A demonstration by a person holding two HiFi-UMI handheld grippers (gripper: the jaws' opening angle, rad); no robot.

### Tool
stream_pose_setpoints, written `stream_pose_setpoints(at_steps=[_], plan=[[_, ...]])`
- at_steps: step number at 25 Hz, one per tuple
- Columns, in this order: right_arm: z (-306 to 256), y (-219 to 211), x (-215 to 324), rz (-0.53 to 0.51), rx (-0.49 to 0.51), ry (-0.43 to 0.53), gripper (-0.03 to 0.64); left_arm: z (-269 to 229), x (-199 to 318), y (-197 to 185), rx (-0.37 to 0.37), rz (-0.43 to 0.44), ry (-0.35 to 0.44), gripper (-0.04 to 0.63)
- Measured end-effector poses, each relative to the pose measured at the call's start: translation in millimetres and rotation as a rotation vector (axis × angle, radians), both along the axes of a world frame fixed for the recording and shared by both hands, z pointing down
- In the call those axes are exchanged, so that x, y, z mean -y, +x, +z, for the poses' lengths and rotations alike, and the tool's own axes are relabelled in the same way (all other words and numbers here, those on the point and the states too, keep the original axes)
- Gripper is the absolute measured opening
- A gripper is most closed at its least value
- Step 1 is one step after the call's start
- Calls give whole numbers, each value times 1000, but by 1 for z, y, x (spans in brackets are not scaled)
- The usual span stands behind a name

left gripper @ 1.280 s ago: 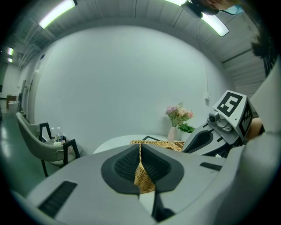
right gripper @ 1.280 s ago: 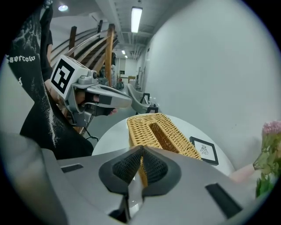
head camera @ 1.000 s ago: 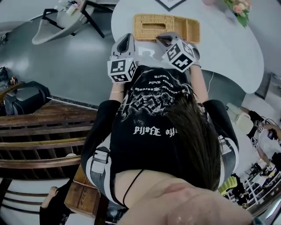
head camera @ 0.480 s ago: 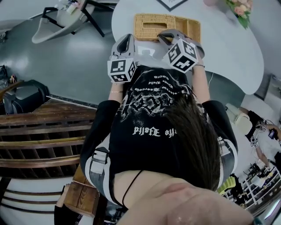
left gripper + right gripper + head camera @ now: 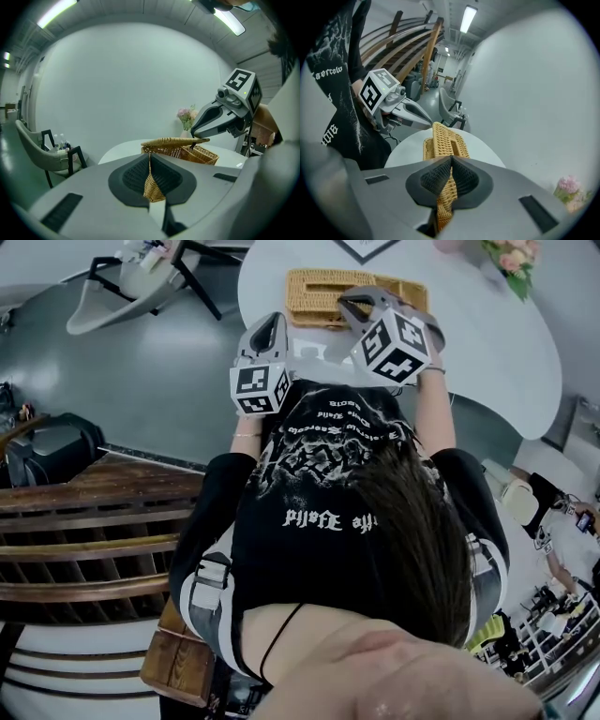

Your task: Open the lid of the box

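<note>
A woven wicker box (image 5: 409, 294) lies on the white table (image 5: 487, 343). Its slotted lid (image 5: 319, 289) is tilted up at one end. My right gripper (image 5: 349, 302) is shut on the lid's edge; wicker shows pinched between its jaws (image 5: 446, 197), and the lid (image 5: 445, 138) stretches away from them. My left gripper (image 5: 270, 321) is shut on the box's near wall, with wicker clamped between its jaws (image 5: 153, 187). In the left gripper view the lid (image 5: 173, 140) hangs above the box (image 5: 199, 154), held by the right gripper (image 5: 206, 137).
A vase of pink flowers (image 5: 511, 259) stands at the table's far right. A grey chair (image 5: 131, 287) is on the floor to the left. Wooden railings (image 5: 94, 521) run behind the person at the lower left.
My right gripper has risen with the lid's edge, so the lid tilts higher off the box. The left gripper has stayed put on the box.
</note>
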State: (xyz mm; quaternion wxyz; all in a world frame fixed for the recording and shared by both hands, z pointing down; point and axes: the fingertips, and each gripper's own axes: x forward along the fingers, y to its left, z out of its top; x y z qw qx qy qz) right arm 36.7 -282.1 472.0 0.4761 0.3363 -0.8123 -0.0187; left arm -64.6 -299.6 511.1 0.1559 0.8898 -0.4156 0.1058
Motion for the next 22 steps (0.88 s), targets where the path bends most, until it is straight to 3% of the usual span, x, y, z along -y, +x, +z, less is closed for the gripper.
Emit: stream_pose_setpoints(at_steps=[13,22], plan=[[-23,2,19,-82,-94,28,34,1,5,4,14,35,2,25],[-44,11,35,-61,-86,73,34,1,7,7,12,47,-2,25]])
